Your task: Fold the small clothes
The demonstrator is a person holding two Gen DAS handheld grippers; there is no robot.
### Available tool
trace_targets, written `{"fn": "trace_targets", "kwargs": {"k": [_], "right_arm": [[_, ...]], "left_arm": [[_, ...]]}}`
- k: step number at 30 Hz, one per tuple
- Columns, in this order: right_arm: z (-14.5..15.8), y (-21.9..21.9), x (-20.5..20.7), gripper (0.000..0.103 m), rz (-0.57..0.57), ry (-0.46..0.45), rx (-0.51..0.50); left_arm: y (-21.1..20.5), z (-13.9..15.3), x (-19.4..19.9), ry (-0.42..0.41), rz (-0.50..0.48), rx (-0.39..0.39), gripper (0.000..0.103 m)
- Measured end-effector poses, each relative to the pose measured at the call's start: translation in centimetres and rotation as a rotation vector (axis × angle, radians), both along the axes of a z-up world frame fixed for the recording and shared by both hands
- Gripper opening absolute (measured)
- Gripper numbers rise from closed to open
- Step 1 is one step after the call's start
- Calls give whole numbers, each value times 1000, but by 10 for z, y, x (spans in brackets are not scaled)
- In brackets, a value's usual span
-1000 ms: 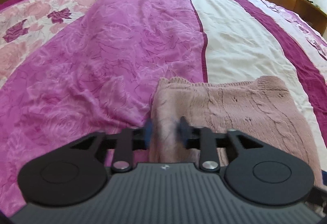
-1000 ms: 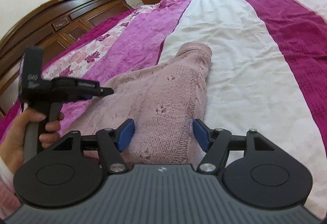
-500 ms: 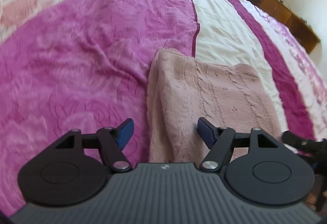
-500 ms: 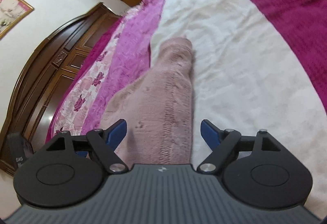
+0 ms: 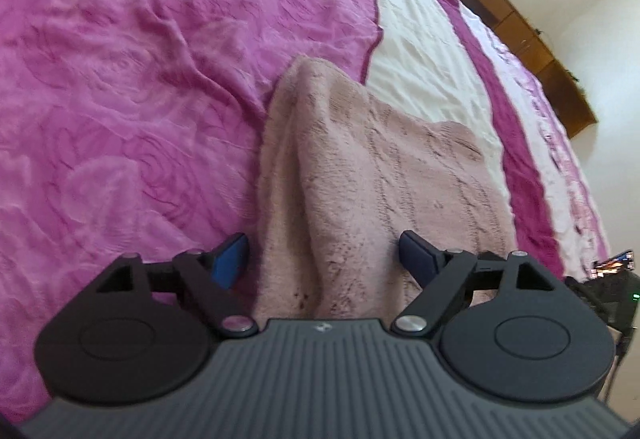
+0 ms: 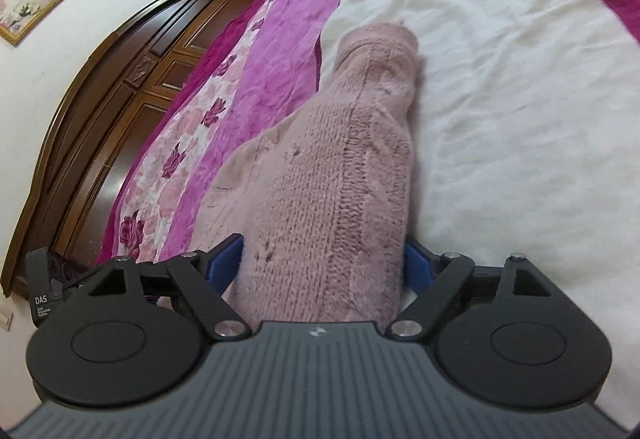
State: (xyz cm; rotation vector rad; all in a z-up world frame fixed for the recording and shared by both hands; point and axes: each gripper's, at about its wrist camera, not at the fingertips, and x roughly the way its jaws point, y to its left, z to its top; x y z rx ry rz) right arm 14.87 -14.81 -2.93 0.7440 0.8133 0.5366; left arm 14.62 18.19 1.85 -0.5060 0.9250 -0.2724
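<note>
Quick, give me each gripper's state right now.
Left gripper: open, holding nothing, fingers either side of the pink sweater.
Right gripper: open, holding nothing, fingers either side of the sweater.

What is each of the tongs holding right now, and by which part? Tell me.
Nothing. Both left tongs and right tongs stand open astride the pink knitted sweater, unclamped.

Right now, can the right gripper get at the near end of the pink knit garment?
Probably yes: the right gripper is open, with the pink knit garment lying between its fingers and nothing in the way.
</note>
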Motion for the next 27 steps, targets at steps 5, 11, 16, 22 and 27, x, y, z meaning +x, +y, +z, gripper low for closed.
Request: {"fn": "trace_targets", "kwargs": {"k": [5,11,16,22,27], "right_arm": [[0,7,9,88,19,-8,-5],[-1,9,8,86,2,-15,1],[-2,9,8,86,9,-20,1],[-1,11,9,86,15,-27,-13],[-1,13,9,85,5,-26,-14]], "left_arm": [[-8,-10,9,17,-25,-70,83],[-9,-13,8,-6,-33,-73,82],[-5,0,-3,-36,43,13,82],[-10,4,-4,-68,32,129,82],[-7,-20,14,-7,-18,-92,81]]}}
